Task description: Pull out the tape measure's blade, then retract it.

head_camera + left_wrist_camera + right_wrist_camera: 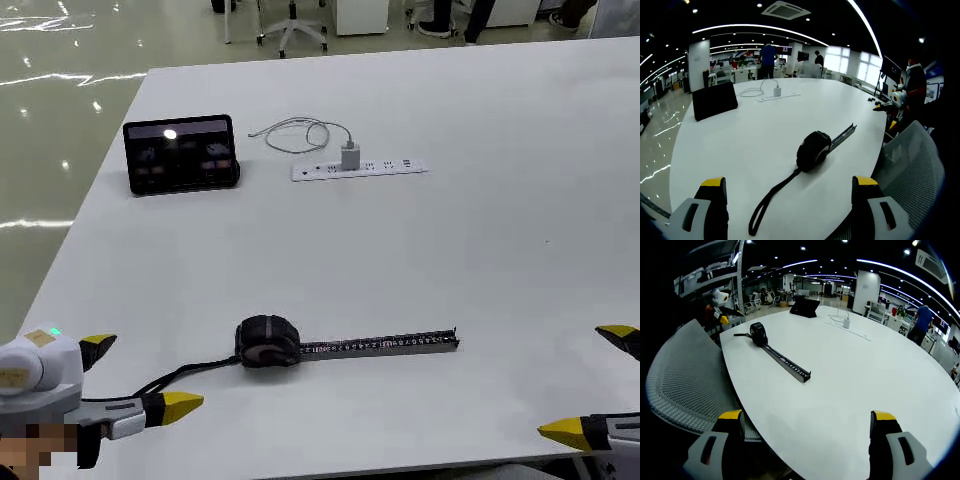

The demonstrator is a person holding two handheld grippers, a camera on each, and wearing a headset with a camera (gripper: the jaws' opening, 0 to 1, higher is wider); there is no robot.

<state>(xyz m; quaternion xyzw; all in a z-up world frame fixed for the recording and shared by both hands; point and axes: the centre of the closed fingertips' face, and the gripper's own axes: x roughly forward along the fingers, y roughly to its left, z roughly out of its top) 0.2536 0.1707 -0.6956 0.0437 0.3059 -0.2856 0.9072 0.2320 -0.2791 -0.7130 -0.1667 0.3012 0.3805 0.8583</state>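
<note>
We're figuring retracting comes next: black round tape measure (pixel 267 342) lying with its dark metal blade (pixel 385 345) out, left gripper (pixel 142 373) and right gripper (pixel 588 382) both hanging released, so we're needing a grab on it.

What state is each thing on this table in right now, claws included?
Tape measure: lying on the table, untouched.
Blade: pulled out, flat on the table.
Tablet: propped up, screen lit.
Charger: plugged into the power strip.
Left claw: open, empty.
Right claw: open, empty.
</note>
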